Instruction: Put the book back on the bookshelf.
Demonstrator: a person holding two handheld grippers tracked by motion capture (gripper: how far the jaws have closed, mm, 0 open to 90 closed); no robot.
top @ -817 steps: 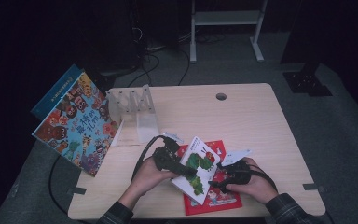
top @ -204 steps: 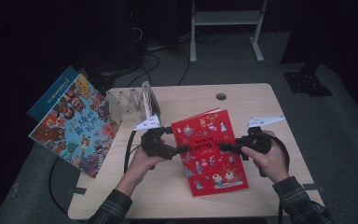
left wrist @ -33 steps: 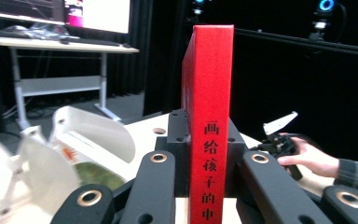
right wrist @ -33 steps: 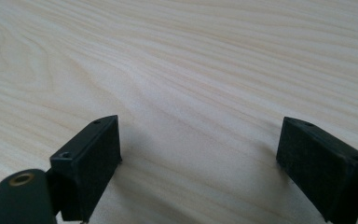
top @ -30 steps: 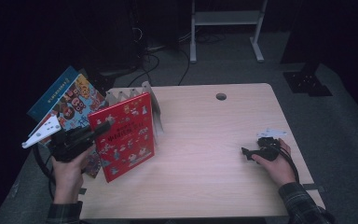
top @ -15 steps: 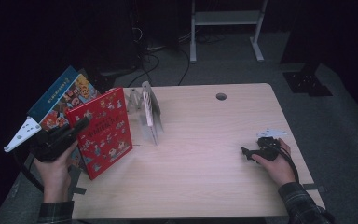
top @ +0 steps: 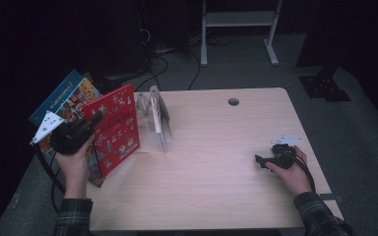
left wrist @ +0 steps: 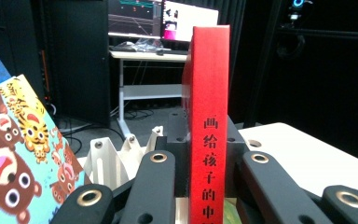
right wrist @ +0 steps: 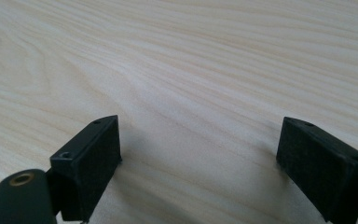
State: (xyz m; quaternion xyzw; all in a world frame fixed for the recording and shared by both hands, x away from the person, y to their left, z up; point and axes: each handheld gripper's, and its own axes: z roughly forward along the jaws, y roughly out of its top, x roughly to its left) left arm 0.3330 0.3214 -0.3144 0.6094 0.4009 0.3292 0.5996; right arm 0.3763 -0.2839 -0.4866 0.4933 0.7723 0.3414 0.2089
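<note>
Left claw held the red book upright at the worktop's left edge.

The left claw pinched the red book by its spine, jaws pressed on both sides. Just behind it leaned the animal book; the white rack stood just beyond the red book. Far across the worktop, the right claw rested with jaws spread wide, nothing between them.
</note>
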